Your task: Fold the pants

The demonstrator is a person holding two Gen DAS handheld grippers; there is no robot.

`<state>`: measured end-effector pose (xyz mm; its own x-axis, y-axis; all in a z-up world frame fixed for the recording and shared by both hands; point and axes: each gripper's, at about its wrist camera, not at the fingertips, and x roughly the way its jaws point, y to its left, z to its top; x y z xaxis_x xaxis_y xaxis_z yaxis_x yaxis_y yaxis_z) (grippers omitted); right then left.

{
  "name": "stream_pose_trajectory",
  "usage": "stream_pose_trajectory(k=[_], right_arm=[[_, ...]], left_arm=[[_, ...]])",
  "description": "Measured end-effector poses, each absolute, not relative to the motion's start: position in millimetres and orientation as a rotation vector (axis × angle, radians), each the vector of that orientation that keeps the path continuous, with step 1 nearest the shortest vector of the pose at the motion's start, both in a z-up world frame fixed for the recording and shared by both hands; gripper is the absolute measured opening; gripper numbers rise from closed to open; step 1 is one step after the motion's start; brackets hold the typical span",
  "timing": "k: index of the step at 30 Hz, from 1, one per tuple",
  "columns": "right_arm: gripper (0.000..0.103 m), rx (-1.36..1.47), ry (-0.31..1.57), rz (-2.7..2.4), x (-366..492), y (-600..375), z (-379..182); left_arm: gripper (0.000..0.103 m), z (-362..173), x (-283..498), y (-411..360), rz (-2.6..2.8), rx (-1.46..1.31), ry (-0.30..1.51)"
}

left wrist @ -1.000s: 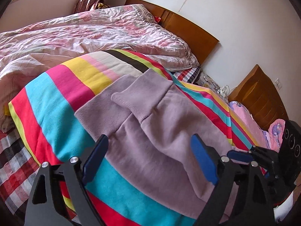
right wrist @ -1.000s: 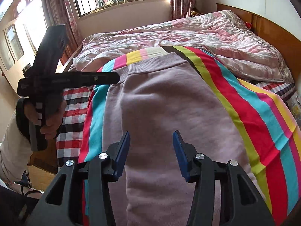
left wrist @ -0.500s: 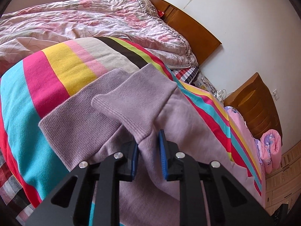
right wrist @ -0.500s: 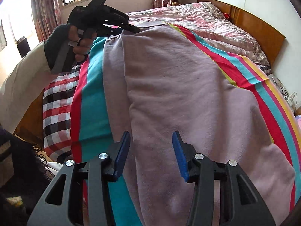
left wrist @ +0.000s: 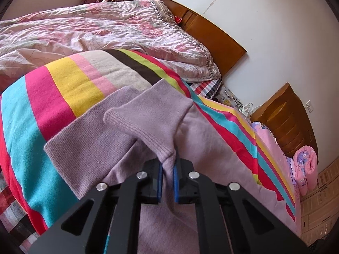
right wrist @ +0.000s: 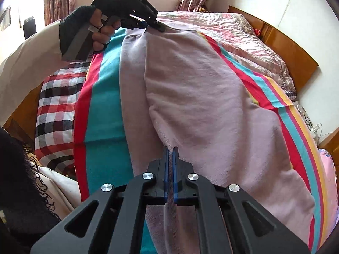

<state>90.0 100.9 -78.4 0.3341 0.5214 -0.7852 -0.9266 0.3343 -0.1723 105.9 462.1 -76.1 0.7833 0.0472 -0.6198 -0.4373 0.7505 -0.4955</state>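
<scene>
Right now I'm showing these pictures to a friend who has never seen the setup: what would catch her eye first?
Probably the lilac pants, spread along the middle of a loudly striped blanket on the bed. Next, both grippers pinching them: the left gripper on the ribbed cuff, the right gripper on a fold at the near end. A rumpled pink quilt lies behind.

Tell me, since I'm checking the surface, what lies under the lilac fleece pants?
Under the lilac fleece pants lies a multicoloured striped blanket. What it covers beneath them is hidden.
</scene>
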Motion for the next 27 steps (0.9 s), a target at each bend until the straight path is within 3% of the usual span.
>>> stream_pose_trajectory(k=[5, 12, 17, 23, 25, 27], right_arm=[[0.003, -0.649, 0.628, 1.112, 87.2, 100.3, -42.3], [0.003, -0.71, 0.746, 1.158, 82.8, 114.3, -94.0], [0.003, -0.67, 0.722, 1.176, 83.2, 107.5, -73.5], [0.006, -0.698, 0.785, 1.202, 80.1, 108.3, -95.0], [0.019, -0.69, 0.804, 1.242, 77.9, 107.3, -93.7], [0.02, -0.693, 0.802, 1.242, 76.5, 108.8, -88.7]], left_arm=[[0.007, -22.5, 75.9, 469.1, 0.294, -0.589, 0.496], [0.008, -99.6, 56.3, 488.1, 0.367, -0.679, 0.655], [0.011, -99.5, 57.2, 490.4, 0.354, -0.661, 0.653], [0.018, -108.6, 54.6, 496.6, 0.331, -0.676, 0.677], [0.027, -105.2, 54.2, 496.6, 0.343, -0.664, 0.679], [0.038, -103.1, 55.0, 493.0, 0.344, -0.645, 0.682]])
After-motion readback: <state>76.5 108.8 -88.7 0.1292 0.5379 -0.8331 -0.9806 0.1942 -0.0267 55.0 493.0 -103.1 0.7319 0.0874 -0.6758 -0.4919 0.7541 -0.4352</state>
